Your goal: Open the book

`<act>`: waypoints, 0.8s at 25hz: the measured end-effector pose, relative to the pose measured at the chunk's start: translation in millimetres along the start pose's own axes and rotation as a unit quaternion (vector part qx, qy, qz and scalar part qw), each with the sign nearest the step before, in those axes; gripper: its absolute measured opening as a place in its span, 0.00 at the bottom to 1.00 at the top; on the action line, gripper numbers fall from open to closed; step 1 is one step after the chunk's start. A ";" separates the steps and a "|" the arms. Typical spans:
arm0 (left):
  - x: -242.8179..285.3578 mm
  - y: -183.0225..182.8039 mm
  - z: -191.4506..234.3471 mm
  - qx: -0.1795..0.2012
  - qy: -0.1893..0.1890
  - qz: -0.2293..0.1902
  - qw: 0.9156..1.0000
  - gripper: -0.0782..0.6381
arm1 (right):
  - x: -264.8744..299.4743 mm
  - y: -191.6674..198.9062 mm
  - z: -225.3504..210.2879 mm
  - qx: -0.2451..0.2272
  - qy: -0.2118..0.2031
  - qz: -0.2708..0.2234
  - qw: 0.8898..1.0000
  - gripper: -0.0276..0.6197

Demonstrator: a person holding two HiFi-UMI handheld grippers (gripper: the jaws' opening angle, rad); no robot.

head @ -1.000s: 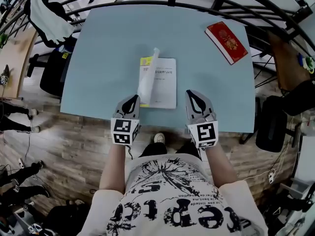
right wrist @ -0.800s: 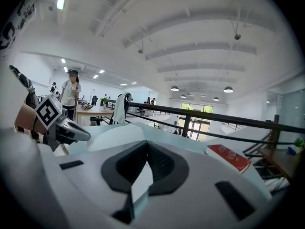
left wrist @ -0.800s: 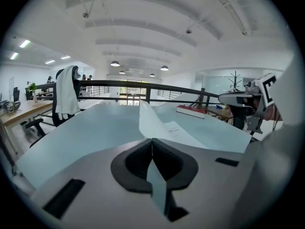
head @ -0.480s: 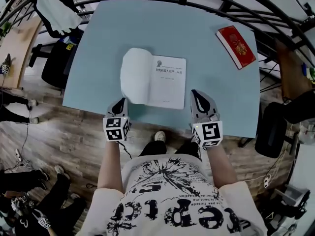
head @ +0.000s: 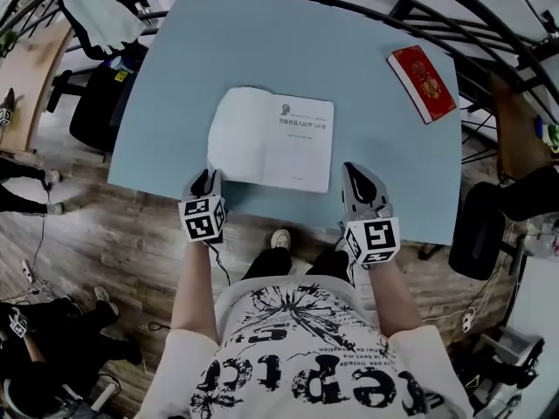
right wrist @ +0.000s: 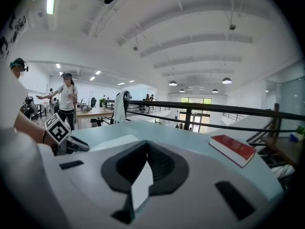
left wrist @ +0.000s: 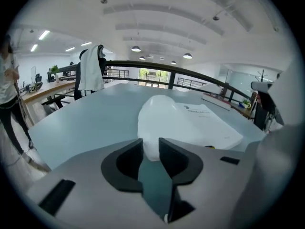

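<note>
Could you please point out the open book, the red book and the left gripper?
open book [head: 301, 147], head view, right-hand page.
red book [head: 423, 83], head view, cover middle.
left gripper [head: 207, 176], head view, between its fingertips.

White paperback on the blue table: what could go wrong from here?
1. The white paperback's left cover bows upward. The left tongs have just been opening, with nothing pinched between them, so the cover may flop shut.
2. The book lies near the blue table's front edge, so a nudge could slide it off.
</note>
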State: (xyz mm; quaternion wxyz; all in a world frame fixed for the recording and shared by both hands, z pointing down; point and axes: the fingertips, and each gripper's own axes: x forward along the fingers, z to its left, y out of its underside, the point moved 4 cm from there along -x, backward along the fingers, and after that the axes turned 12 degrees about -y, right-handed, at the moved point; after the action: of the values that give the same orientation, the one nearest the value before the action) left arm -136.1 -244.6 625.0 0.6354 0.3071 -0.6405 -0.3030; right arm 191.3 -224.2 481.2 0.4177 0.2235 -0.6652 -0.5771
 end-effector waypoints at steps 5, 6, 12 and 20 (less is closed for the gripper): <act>-15.3 -17.7 -1.2 -0.004 0.001 -0.034 0.999 0.30 | -5.9 -6.5 -0.7 0.005 0.011 -0.012 1.000 0.06; -21.2 -26.3 -3.0 0.007 -0.001 -0.049 0.999 0.30 | -7.0 -8.4 -0.2 0.005 0.013 -0.014 1.000 0.06; -65.4 -93.5 -16.6 0.040 0.003 -0.153 0.987 0.30 | -19.9 -24.5 -0.5 0.003 0.031 -0.036 0.999 0.06; -125.0 -159.9 -67.2 0.061 0.102 -0.241 0.963 0.22 | -49.9 -49.9 -3.5 -0.010 0.051 -0.072 0.996 0.06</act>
State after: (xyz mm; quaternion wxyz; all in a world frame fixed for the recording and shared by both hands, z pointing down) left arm -67.1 -247.5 422.7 0.5852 0.5200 -0.4965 -0.3749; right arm 212.5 -199.0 418.7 0.4112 0.2959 -0.6194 -0.5997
